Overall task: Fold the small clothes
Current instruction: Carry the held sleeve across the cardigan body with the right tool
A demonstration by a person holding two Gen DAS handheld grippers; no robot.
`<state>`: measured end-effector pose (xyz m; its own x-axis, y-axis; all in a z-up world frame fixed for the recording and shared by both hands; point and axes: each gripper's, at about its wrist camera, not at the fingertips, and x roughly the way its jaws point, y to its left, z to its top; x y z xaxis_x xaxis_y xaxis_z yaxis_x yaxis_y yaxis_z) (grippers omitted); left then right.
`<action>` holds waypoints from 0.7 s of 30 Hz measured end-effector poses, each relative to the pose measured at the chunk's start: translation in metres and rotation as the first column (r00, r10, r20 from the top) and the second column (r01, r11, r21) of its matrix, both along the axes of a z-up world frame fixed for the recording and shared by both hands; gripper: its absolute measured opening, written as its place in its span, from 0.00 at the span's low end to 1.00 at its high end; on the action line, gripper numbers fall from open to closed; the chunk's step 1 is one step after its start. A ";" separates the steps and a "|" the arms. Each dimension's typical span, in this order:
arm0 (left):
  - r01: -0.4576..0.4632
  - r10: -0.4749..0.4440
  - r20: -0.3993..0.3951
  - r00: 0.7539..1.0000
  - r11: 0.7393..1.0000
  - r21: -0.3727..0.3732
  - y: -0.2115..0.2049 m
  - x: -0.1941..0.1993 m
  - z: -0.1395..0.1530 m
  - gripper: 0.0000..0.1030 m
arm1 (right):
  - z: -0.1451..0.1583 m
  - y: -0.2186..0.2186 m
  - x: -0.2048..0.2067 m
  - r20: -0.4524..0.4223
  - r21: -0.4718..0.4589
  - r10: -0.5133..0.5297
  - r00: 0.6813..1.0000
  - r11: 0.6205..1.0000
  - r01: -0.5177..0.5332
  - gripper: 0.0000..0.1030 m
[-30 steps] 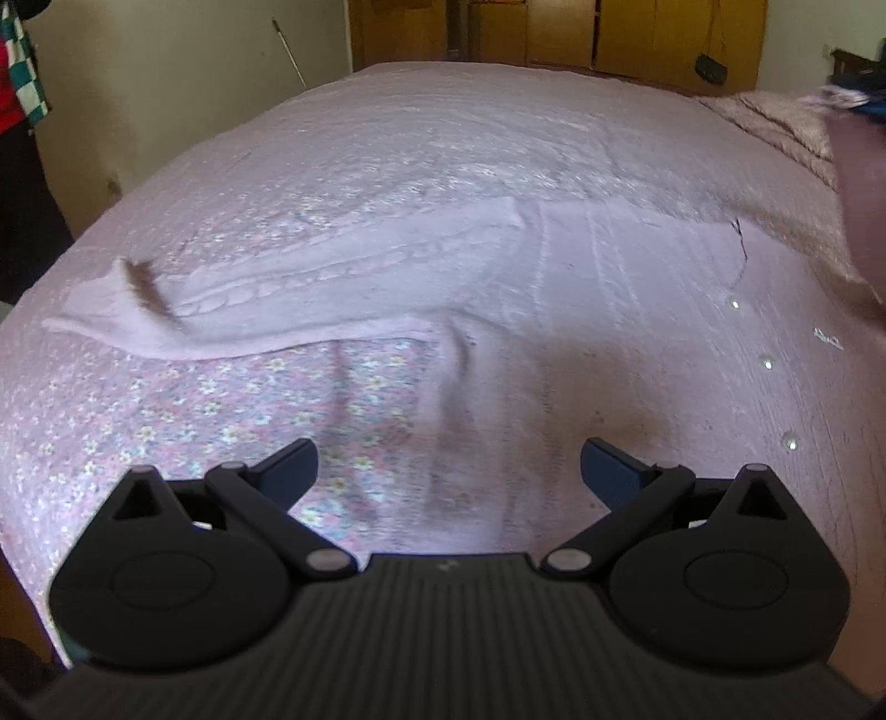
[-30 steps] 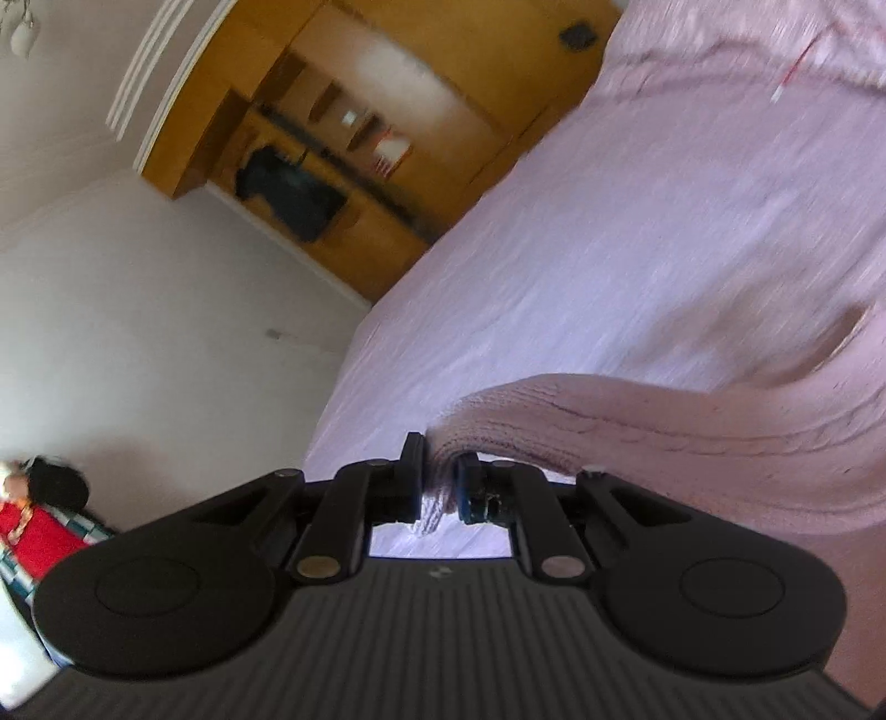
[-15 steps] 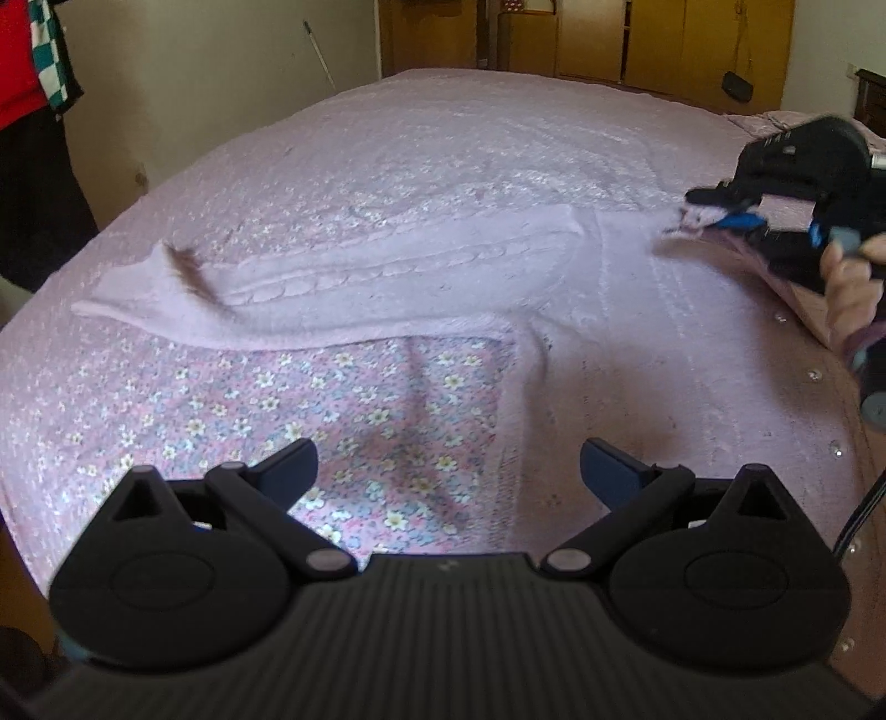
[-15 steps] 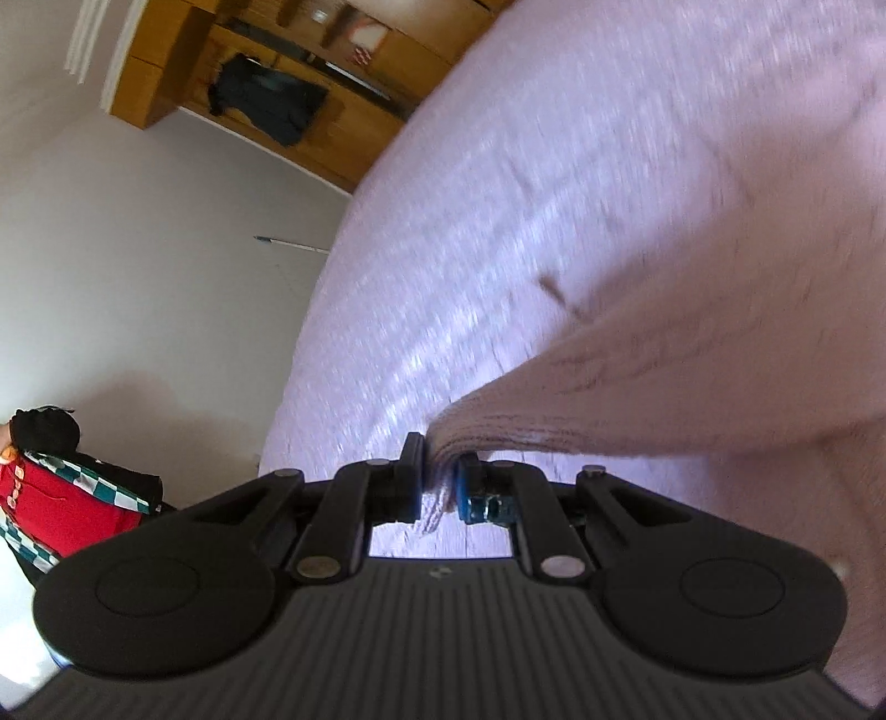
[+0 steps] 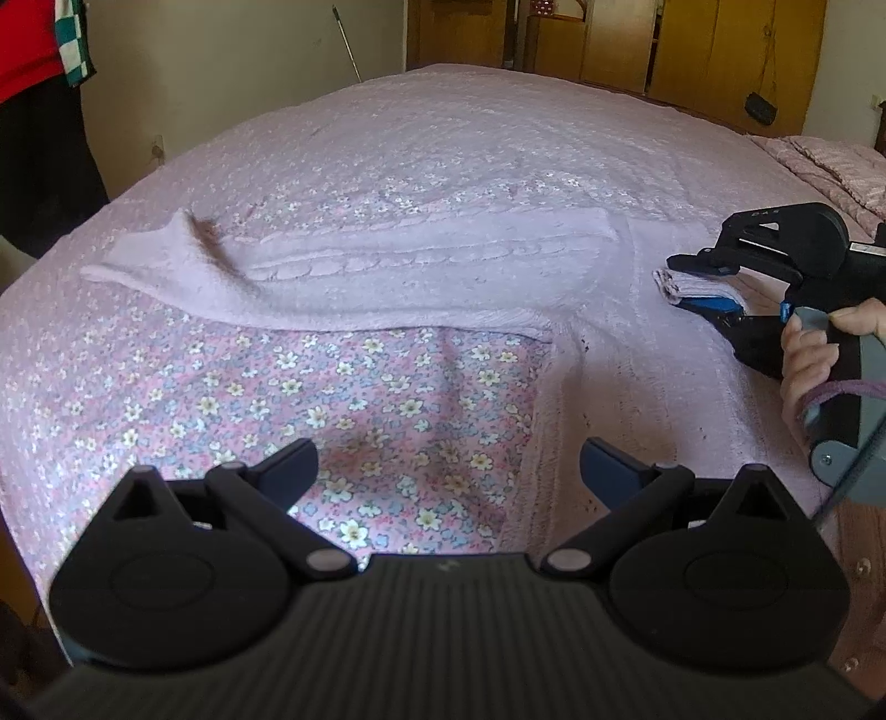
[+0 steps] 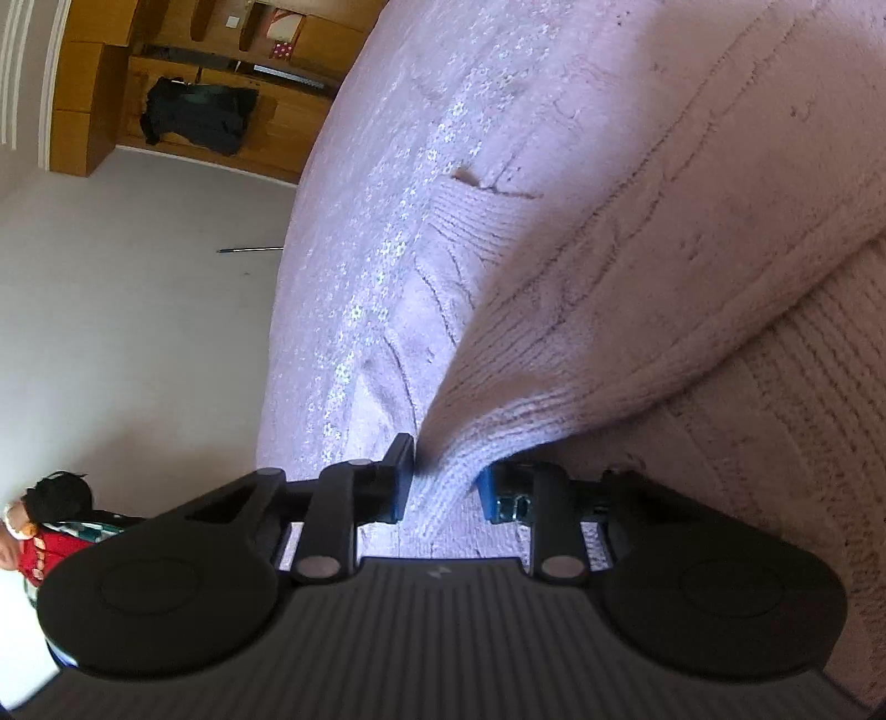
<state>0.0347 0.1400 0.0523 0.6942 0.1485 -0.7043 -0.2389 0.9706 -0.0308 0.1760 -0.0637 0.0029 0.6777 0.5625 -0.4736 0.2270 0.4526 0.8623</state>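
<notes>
A pink knitted sweater [image 5: 637,354] lies flat on the bed, its left sleeve [image 5: 354,277] stretched out to the left. My left gripper [image 5: 446,465] is open and empty, low over the bedsheet beside the sweater's left edge. My right gripper [image 5: 692,279] holds the cuff of the other sleeve [image 5: 681,285] over the sweater's body. In the right wrist view the sleeve cuff [image 6: 459,459] sits between the fingers of my right gripper [image 6: 443,487], whose jaws stand a little apart, and the sleeve [image 6: 637,310] drapes away over the sweater.
A pink floral bedsheet [image 5: 332,399] covers the bed. A wooden wardrobe [image 5: 692,50] stands behind the bed. A person in red [image 5: 33,50] stands at the left wall. A pink quilted pillow [image 5: 830,160] lies at the far right.
My right gripper has carried the sleeve cuff leftward and down over the sweater's body, and its jaws have parted a little. My left gripper has stayed open and drawn back slightly.
</notes>
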 end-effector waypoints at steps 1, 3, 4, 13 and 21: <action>0.000 0.000 0.003 1.000 1.000 -0.001 0.000 -0.001 0.000 0.99 | 0.002 0.003 0.000 0.001 -0.017 0.010 1.000 1.000 -0.010 0.21; -0.001 0.001 0.009 1.000 1.000 0.004 -0.001 -0.002 0.000 0.99 | 0.006 0.007 -0.001 0.031 -0.016 0.033 0.999 0.999 -0.033 0.11; 0.000 0.000 0.012 1.000 1.000 0.004 -0.001 -0.002 0.000 0.99 | 0.010 0.011 -0.002 0.063 -0.010 0.043 0.997 0.999 -0.042 0.11; 0.007 -0.007 0.019 1.000 1.000 -0.003 0.000 -0.006 -0.001 0.99 | 0.002 0.041 0.002 0.045 -0.003 0.145 0.988 0.989 -0.145 0.17; -0.010 0.010 0.021 1.000 1.000 -0.014 0.006 -0.007 -0.001 0.99 | 0.012 0.031 -0.020 0.059 -0.067 0.330 0.942 0.943 -0.327 0.37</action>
<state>0.0281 0.1457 0.0511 0.7074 0.1456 -0.6917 -0.2478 0.9675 -0.0497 0.1556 -0.0323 0.0152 0.4915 0.7333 -0.4697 -0.0010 0.5398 0.8418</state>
